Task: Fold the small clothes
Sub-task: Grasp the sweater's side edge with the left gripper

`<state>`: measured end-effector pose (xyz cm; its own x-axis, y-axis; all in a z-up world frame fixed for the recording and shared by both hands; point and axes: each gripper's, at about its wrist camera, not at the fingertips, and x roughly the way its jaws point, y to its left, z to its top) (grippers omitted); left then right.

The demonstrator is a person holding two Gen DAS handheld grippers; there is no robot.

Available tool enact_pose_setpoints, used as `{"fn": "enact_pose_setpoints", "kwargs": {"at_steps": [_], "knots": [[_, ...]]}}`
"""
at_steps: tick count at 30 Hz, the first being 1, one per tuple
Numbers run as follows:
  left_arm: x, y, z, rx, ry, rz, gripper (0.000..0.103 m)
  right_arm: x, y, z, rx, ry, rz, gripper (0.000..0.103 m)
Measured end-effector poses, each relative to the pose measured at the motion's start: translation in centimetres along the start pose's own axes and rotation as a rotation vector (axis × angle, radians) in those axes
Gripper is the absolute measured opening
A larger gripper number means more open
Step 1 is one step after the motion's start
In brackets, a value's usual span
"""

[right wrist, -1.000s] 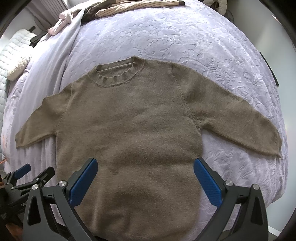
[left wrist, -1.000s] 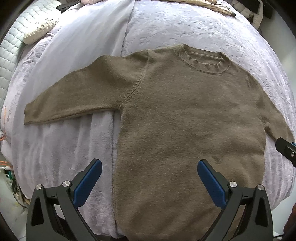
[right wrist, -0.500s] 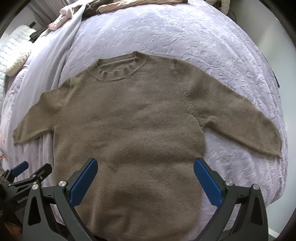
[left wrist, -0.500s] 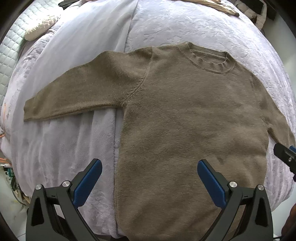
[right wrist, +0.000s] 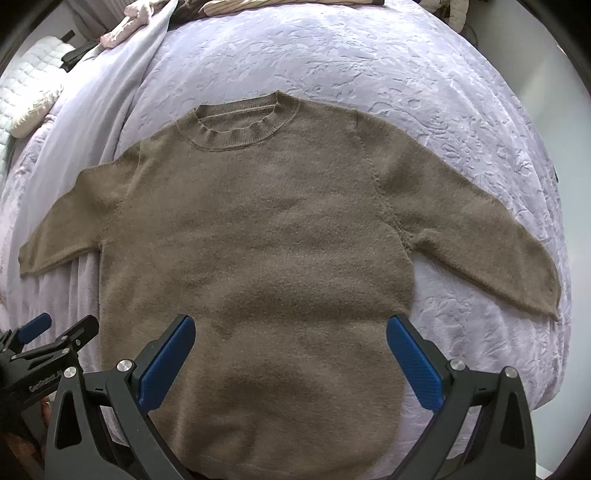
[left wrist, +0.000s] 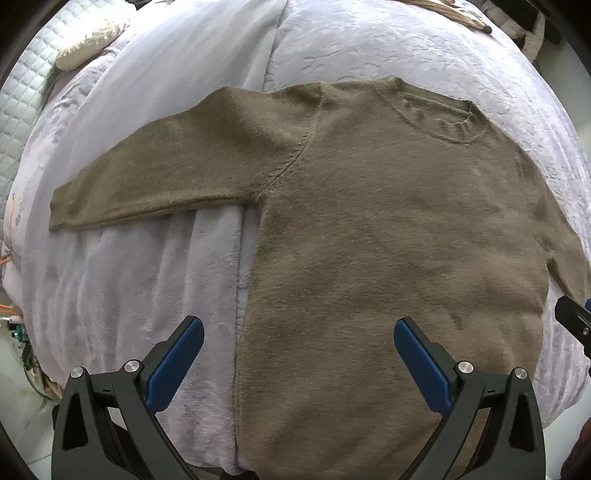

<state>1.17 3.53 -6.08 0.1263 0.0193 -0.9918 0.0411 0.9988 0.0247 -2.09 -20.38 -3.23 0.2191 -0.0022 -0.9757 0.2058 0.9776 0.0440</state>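
Observation:
An olive-brown knit sweater (left wrist: 388,221) lies flat and face up on the bed, collar (right wrist: 236,127) at the far side, both sleeves spread out sideways. My left gripper (left wrist: 299,343) hovers open above the sweater's lower left edge, nothing between its blue pads. In the right wrist view the same sweater (right wrist: 258,240) fills the middle, and my right gripper (right wrist: 290,339) hangs open over its lower body. The left gripper's tip (right wrist: 37,328) shows at that view's lower left; the right gripper's tip (left wrist: 574,321) peeks in at the left view's right edge.
A lavender embossed bedspread (right wrist: 369,62) covers the bed, with a smoother pale sheet (left wrist: 177,66) along the left. A white quilted pillow (right wrist: 26,96) lies far left. Other clothes (right wrist: 155,11) are piled at the bed's far end. Floor clutter (left wrist: 14,325) shows past the left edge.
Both grippers have moved forward and closer to the sweater, which now looks larger in both views. The sweater itself has not moved, and both grippers stay open.

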Motion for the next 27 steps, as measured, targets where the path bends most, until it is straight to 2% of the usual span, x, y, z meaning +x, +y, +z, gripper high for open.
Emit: {"fn": "enact_pose_setpoints", "kwargs": {"at_steps": [4,8,10,11,15,19,22,24,26,27], "knots": [[0.8,1.2,0.0,-0.03,0.012,-0.033,0.103,0.2,0.6,0.1,-0.015,0.001,-0.005,0.103],[2.6,4.6,0.1,-0.121,0.051,-0.15,0.103,0.2,1.8,0.1,-0.04,0.002,0.007,0.103],[2.7,8.2,0.3,-0.226,-0.002,-0.234,0.103,0.2,2.9,0.0,-0.064,0.001,0.007,0.103],[2.5,10.6,0.6,-0.284,-0.058,-0.27,0.103,0.3,3.6,-0.1,-0.079,-0.001,0.01,0.103],[2.4,18.6,1.8,-0.445,-0.225,-0.355,0.103,0.4,6.4,-0.5,-0.131,-0.006,0.05,0.103],[4.6,28.4,2.6,-0.681,-0.347,-0.425,0.103,0.8,9.4,-0.9,-0.169,-0.001,0.091,0.103],[7.3,33.1,2.5,-0.802,-0.366,-0.441,0.103,1.3,11.4,-1.4,-0.201,0.011,0.105,0.103],[9.9,35.6,2.3,-0.896,-0.351,-0.519,0.103,1.7,12.5,-1.8,-0.218,0.024,0.111,0.103],[11.3,36.5,2.2,-0.944,-0.349,-0.571,0.1,2.1,13.6,-2.2,-0.238,0.033,0.107,0.103],[11.7,36.6,2.1,-0.957,-0.356,-0.573,0.099,2.3,13.9,-2.4,-0.244,0.035,0.102,0.103]]}}
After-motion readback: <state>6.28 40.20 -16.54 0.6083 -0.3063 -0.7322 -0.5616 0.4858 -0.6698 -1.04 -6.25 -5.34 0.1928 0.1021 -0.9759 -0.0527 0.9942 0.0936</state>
